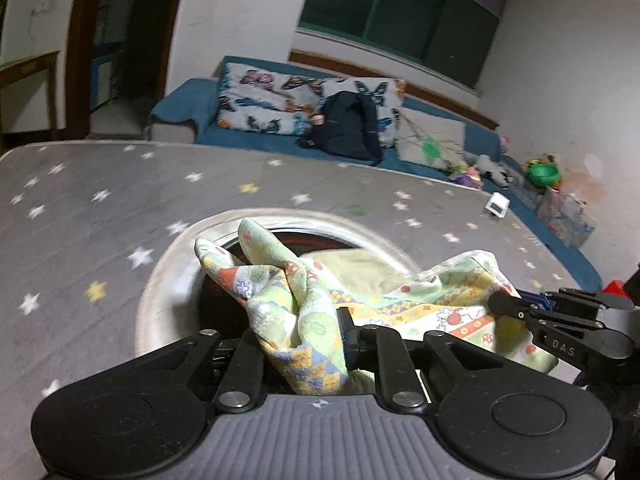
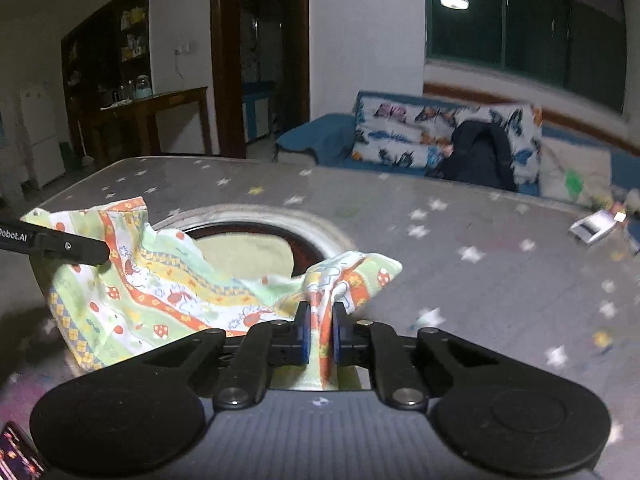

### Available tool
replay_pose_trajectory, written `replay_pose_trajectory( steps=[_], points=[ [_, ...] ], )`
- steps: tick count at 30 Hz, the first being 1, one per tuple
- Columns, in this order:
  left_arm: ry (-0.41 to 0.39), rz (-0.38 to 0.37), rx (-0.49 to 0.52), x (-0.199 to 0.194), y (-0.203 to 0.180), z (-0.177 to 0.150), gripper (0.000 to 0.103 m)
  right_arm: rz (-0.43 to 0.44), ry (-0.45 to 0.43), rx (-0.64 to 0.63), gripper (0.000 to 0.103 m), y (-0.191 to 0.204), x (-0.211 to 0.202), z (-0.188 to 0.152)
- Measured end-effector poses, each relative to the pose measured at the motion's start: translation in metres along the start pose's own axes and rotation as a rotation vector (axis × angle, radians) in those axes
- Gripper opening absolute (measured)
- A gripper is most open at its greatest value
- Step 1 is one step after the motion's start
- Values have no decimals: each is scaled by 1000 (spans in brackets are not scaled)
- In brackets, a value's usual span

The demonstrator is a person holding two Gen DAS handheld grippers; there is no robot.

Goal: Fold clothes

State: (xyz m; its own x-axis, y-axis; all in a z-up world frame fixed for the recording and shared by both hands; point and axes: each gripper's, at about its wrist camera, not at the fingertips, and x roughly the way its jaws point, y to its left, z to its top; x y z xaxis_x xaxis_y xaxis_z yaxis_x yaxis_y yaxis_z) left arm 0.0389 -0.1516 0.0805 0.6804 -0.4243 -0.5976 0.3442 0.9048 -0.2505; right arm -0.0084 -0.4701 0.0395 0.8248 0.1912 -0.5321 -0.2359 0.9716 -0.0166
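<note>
Both grippers have a bite on the cloth (image 1: 420, 300), a green and yellow printed piece with orange bands, mushrooms and ladybirds, held up over the table (image 1: 100, 200). The left gripper (image 1: 308, 344) is clamped on a bunched corner, the fabric rising between its fingers in a twisted peak. Over on the far side, the right gripper (image 2: 320, 332) pinches another corner tight between its blue pads (image 2: 303, 332), a fold of cloth squeezed upright in the gap. Between the two, the cloth sags in a loose span, hanging above a round basin (image 2: 320, 232) set in the grey, star-patterned tabletop, with a pale green cloth (image 2: 244, 252) lying inside it. Beyond the table's far edge sits a blue sofa (image 2: 316, 136) with butterfly cushions (image 2: 400, 140) and a dark backpack (image 2: 480, 160). A small white box (image 1: 497, 204) rests near the table's right edge.
</note>
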Motion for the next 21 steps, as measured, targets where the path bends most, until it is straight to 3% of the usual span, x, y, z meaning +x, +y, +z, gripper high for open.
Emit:
replay_pose_trajectory(
  steps=[11, 21],
  points=[
    [56, -147, 109, 61, -94, 23, 16, -234, -21, -74, 9, -62, -43, 11],
    [178, -235, 231, 123, -170, 10, 17, -475, 61, -36, 9, -137, -47, -14]
  ],
)
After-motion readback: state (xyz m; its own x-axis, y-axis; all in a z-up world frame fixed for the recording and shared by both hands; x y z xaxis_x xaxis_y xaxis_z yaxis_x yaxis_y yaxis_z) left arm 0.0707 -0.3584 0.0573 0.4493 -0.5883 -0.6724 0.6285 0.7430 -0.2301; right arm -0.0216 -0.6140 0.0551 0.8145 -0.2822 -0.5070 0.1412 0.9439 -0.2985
